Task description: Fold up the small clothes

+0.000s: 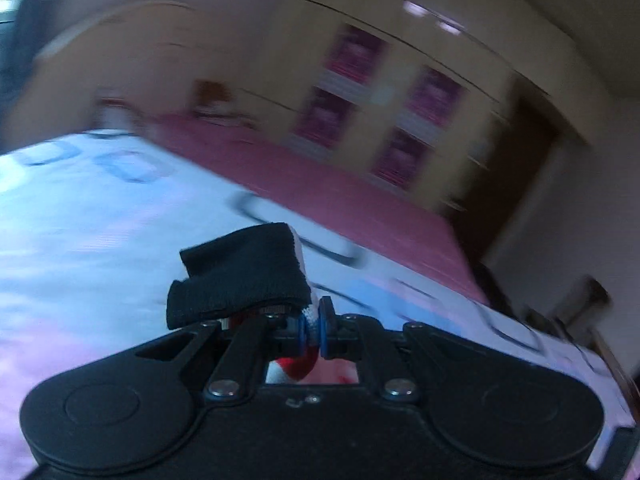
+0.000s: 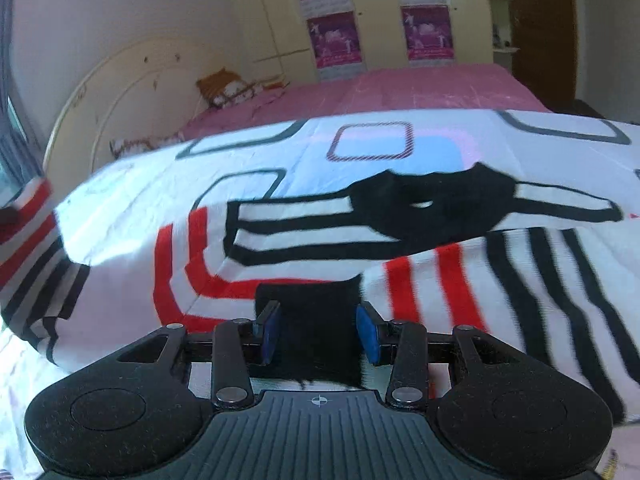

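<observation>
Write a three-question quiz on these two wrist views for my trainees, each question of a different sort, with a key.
1. True or false: the left gripper is shut on cloth.
2. Multiple choice: the black band of the striped garment lies between the pads of the right gripper. What colours are the garment's stripes? A) green and yellow B) red and black on white C) plain blue
3. Short answer: what colour is the bedspread beyond the patterned sheet?

Key: 1 true. 2 B. 3 pink.
</observation>
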A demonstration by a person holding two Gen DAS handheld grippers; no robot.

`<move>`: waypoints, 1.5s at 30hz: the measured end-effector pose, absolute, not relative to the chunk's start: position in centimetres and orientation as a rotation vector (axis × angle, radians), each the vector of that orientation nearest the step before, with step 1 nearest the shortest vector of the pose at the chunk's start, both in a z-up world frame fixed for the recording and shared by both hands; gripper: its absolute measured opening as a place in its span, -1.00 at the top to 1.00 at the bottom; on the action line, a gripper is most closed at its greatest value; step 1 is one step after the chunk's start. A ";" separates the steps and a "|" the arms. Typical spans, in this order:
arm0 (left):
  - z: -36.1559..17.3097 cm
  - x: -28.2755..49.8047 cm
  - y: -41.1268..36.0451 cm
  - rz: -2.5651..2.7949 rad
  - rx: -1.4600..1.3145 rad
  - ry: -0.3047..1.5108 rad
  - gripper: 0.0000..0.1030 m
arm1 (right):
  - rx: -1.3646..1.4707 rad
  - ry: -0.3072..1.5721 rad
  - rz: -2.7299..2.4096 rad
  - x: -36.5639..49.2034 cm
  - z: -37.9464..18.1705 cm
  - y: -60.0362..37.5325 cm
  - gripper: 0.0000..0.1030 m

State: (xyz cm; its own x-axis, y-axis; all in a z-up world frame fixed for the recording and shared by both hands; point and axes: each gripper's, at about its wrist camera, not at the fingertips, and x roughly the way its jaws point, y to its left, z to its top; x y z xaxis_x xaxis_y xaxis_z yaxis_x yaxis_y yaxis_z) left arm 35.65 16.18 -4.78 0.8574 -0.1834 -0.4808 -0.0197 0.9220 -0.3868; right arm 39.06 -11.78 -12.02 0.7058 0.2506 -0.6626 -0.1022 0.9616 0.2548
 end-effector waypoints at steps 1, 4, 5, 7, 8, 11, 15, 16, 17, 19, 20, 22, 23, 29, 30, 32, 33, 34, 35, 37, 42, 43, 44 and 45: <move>-4.8 36.1 14.3 -0.133 -0.375 0.543 0.88 | 0.209 0.758 0.189 38.7 -11.8 -12.4 0.19; -5.4 37.2 8.4 -0.268 -0.329 0.580 0.87 | 0.222 0.745 0.154 37.6 -11.4 -14.4 0.19; -5.8 37.4 6.6 -0.305 -0.311 0.593 0.87 | 0.225 0.740 0.137 37.1 -11.2 -15.3 0.19; -6.9 37.8 3.0 -0.381 -0.277 0.627 0.88 | 0.230 0.735 0.105 36.2 -11.0 -17.0 0.19; -7.6 38.0 1.4 -0.413 -0.259 0.649 0.88 | 0.232 0.734 0.086 35.8 -10.9 -17.9 0.19; -10.4 38.2 -2.7 -0.472 -0.185 0.717 0.79 | 0.242 0.738 0.051 34.7 -10.8 -20.3 0.19; -13.8 38.2 -5.4 -0.490 -0.058 0.842 0.46 | 0.256 0.737 0.053 33.4 -10.4 -22.4 0.19; -13.9 37.7 -5.1 -0.486 -0.040 0.853 0.30 | 0.265 0.734 0.061 33.2 -10.3 -22.6 0.19; -13.8 37.2 -4.8 -0.474 -0.028 0.851 -0.05 | 0.273 0.730 0.071 33.0 -10.1 -22.8 0.19; -12.9 36.0 -3.3 -0.427 -0.018 0.800 -0.49 | 0.287 0.727 0.096 32.8 -9.9 -22.6 0.18; -12.3 35.2 -2.4 -0.395 -0.013 0.765 -0.53 | 0.296 0.724 0.114 32.8 -9.8 -22.3 0.04; -11.3 34.4 -0.7 -0.339 0.007 0.730 -0.53 | 0.289 0.706 0.141 33.2 -9.7 -21.4 -0.41; -11.0 33.9 0.3 -0.308 0.016 0.721 -0.53 | 0.271 0.697 0.155 33.4 -9.7 -20.7 -0.42; -11.8 31.9 5.8 -0.055 0.075 0.713 -0.52 | 0.114 0.733 0.221 35.8 -10.7 -15.7 -0.42; -12.3 31.7 6.5 -0.027 0.086 0.725 -0.52 | 0.094 0.741 0.224 36.3 -11.1 -15.0 -0.42; -13.2 31.5 7.5 0.000 0.088 0.754 -0.52 | 0.059 0.755 0.222 37.2 -11.8 -13.8 -0.42; -13.6 31.6 7.7 0.007 0.092 0.763 -0.52 | 0.048 0.758 0.216 37.6 -12.1 -13.5 -0.41; -14.0 31.7 7.8 0.009 0.102 0.765 -0.51 | 0.034 0.758 0.204 37.9 -12.4 -13.2 -0.21; -14.2 32.0 7.7 0.011 0.110 0.762 -0.50 | 0.027 0.761 0.198 38.3 -12.5 -13.0 -0.02; -14.6 33.0 7.2 0.004 0.111 0.754 -0.49 | 0.037 0.772 0.179 39.1 -12.6 -13.0 0.50; -15.0 35.5 6.0 0.032 0.182 0.720 -0.17 | 0.157 0.696 0.129 39.1 -10.1 -16.0 0.86; -15.1 35.7 6.1 0.022 0.169 0.725 -0.09 | 0.183 0.678 0.105 38.8 -9.6 -17.1 0.87; -15.3 35.7 6.3 0.013 0.156 0.730 0.02 | 0.204 0.668 0.075 38.5 -9.3 -18.3 0.87; -15.4 35.7 6.3 0.000 0.157 0.731 0.08 | 0.221 0.670 0.047 38.2 -9.2 -19.5 0.88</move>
